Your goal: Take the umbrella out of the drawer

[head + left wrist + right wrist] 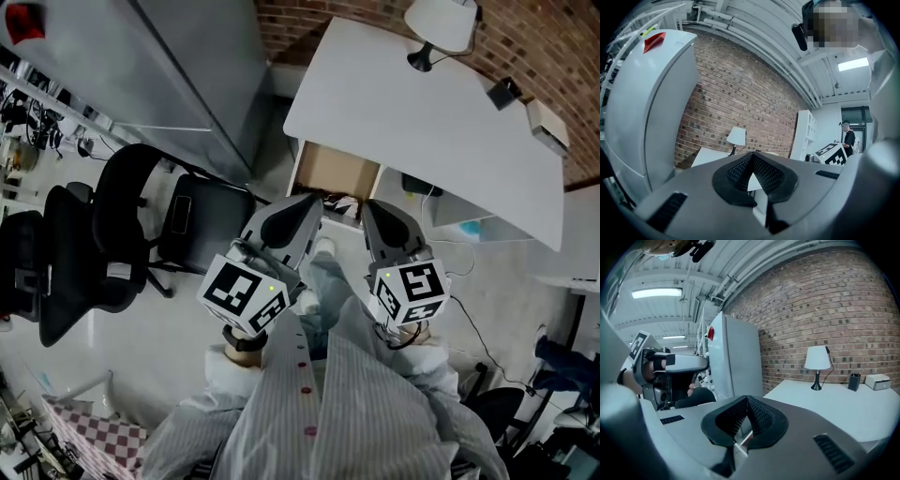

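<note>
The white desk's [422, 103] drawer [330, 171] stands pulled out, its wooden bottom showing. Something dark [343, 202] lies at the drawer's near end, partly hidden by my grippers; I cannot tell whether it is the umbrella. My left gripper [317, 199] and my right gripper [372, 206] hang side by side just above the drawer's near edge. Both are shut with nothing between the jaws. In the left gripper view the left gripper's [751, 157] pads meet at the tip, and in the right gripper view so do the right gripper's [746, 400].
Two black office chairs [141, 216] stand to the left and a tall white cabinet [187, 66] behind them. A white lamp [441, 23], a small black holder [504, 92] and a white box [547, 127] sit on the desk by the brick wall. Cables trail on the floor at the right.
</note>
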A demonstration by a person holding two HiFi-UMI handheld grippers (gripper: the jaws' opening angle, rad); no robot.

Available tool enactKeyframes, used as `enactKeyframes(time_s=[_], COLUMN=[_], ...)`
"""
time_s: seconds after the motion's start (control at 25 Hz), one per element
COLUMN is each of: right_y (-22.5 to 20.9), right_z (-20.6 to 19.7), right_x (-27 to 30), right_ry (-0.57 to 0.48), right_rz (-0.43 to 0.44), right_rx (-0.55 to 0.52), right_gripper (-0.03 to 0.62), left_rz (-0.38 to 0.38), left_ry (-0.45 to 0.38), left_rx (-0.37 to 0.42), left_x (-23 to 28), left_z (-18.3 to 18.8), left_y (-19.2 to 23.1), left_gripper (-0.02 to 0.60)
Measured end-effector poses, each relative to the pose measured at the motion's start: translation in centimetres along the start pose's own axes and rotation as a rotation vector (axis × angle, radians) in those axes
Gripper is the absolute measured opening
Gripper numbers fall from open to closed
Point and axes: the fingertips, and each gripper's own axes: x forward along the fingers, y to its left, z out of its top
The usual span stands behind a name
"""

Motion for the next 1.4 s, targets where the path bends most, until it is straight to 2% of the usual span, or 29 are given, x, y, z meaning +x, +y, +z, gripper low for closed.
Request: enactKeyframes(time_s=[0.32, 0.6, 0.8, 1.16, 1.4], right_y=[-5.3, -8.9, -10.3, -11.3, -11.2], right_z=[3.3, 5.6, 5.4, 5.7, 4.8], right_x=[6.6, 10.0, 11.4, 13.1, 13.5], right_ry=[0.001, -0.011, 0.011, 0.031, 0.049], right_rz=[-0.017, -0.028, -0.042, -0.102, -0.119], right_rx=[0.007, 0.002, 0.015, 0.041, 0.055], right_gripper=[0.032, 0.032, 0.032, 0.032, 0.032], left_rz=[-0.009, -0.020, -0.027, -0.128, -0.142], left_ry=[0.006, 0.017, 0.028, 0.069, 0.094], left_rx=[0.006, 0.005, -0.005, -0.003, 0.000], left_x=[7.5, 12.1, 13.5, 15.3, 15.8], left_z=[2.5, 3.5, 3.4, 3.5, 2.7], left_y=[5.5, 8.1, 9.4, 10.7, 11.8], left_gripper=[0.000, 0.000, 0.000, 0.000, 0.000])
